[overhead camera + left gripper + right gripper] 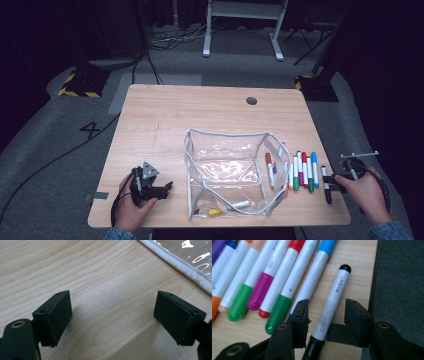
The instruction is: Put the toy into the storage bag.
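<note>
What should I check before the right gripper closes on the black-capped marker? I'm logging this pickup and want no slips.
1. Black-capped marker between the jaws of the right gripper: ok.
2. Pads pressing the marker: not ok; a gap shows on the outer side.
3. Blue-capped marker clear of the jaws: cannot tell; the inner jaw sits right at its barrel.
4. Marker clear of the table edge: ok, it lies fully on the wood.
5. Clear pouch open to receive it: ok.
6. Left gripper out of the way, jaws open over bare wood: ok.
</note>
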Motion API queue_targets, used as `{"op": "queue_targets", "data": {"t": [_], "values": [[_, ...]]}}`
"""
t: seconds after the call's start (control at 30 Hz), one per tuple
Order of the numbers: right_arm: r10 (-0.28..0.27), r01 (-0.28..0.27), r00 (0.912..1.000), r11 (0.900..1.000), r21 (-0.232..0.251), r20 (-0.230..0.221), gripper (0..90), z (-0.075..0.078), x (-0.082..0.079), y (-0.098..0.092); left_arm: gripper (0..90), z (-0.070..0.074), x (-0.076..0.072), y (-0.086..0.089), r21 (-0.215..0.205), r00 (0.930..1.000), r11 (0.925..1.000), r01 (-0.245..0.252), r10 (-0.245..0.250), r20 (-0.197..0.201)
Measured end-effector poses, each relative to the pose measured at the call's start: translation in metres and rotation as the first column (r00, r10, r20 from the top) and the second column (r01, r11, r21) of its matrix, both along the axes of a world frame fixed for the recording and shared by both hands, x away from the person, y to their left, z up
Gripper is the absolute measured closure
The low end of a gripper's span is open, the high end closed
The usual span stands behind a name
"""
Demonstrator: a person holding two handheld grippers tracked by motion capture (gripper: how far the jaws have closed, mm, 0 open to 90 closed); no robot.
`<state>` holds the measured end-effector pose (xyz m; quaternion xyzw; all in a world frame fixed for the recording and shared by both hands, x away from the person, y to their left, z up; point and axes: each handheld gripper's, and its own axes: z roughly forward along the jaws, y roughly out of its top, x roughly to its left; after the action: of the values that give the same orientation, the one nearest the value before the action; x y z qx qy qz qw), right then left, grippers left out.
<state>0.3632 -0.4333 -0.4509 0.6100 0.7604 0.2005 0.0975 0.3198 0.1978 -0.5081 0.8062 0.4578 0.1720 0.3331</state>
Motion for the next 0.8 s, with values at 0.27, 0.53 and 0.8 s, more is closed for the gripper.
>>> {"op": "queue_targets", "data": {"t": [0.27,0.53,0.8], "values": [[-0.055,0.054,0.9977,0.998,-0.029,-0.04,69.0,-0.017,0.004,0.004,15.3,0.0,0.0,0.0,-0.003,1.0,1.0,0.001,-0.001,-0.002],[-0.08,0.076,0.9951,0.995,-0.062,-0.058,77.1,-0.016,0.009,0.011,15.3,0.0,0.0,0.0,-0.003,1.0,1.0,0.001,-0.001,-0.002],[-0.084,0.083,0.9958,0.996,-0.037,-0.035,77.2,-0.001,0.006,0.003,15.3,0.0,0.0,0.0,0.0,1.0,1.0,0.001,-0.001,0.001]]}}
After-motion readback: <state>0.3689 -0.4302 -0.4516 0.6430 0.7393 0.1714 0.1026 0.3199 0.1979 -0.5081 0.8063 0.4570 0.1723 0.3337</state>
